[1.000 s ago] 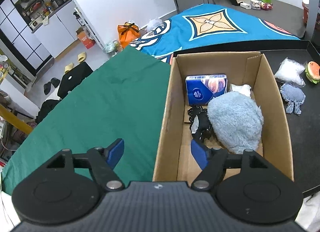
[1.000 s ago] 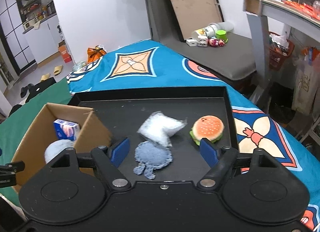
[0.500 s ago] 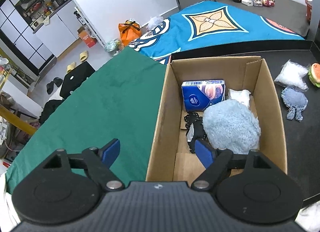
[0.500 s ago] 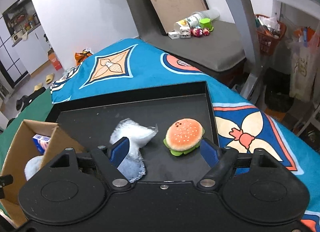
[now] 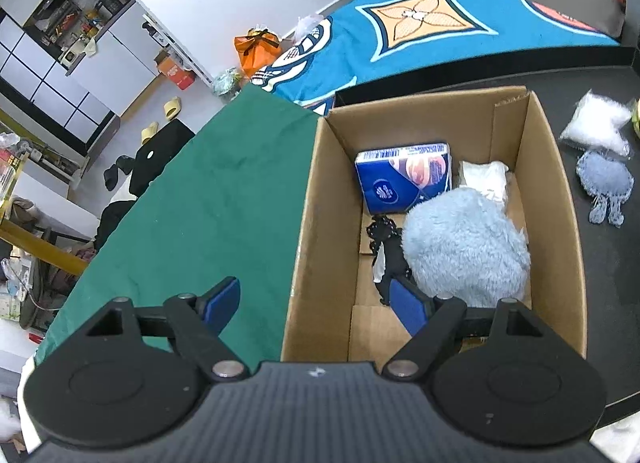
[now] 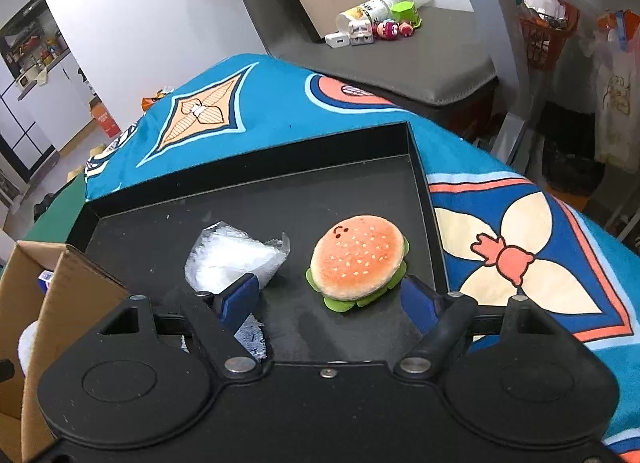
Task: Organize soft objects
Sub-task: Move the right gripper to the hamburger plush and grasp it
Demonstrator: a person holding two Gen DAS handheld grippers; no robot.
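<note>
A plush burger lies on the black tray, just ahead of my open right gripper and between its finger lines, untouched. A clear bag of white stuffing sits left of it, and a blue denim toy peeks out under the left finger. My left gripper hangs open and empty over the near left wall of a cardboard box. Inside lie a fluffy blue plush, a blue tissue pack, a white packet and a black beaded item. The bag and denim toy show right of the box.
A green cloth covers the surface left of the box. A blue patterned blanket lies under and beyond the tray. A grey bench with small toys stands behind. Floor clutter and cabinets sit far left.
My right gripper swung right and dropped closer to the tray, so the burger now sits centred ahead of it. My left gripper drew back a little toward the box's near left wall.
</note>
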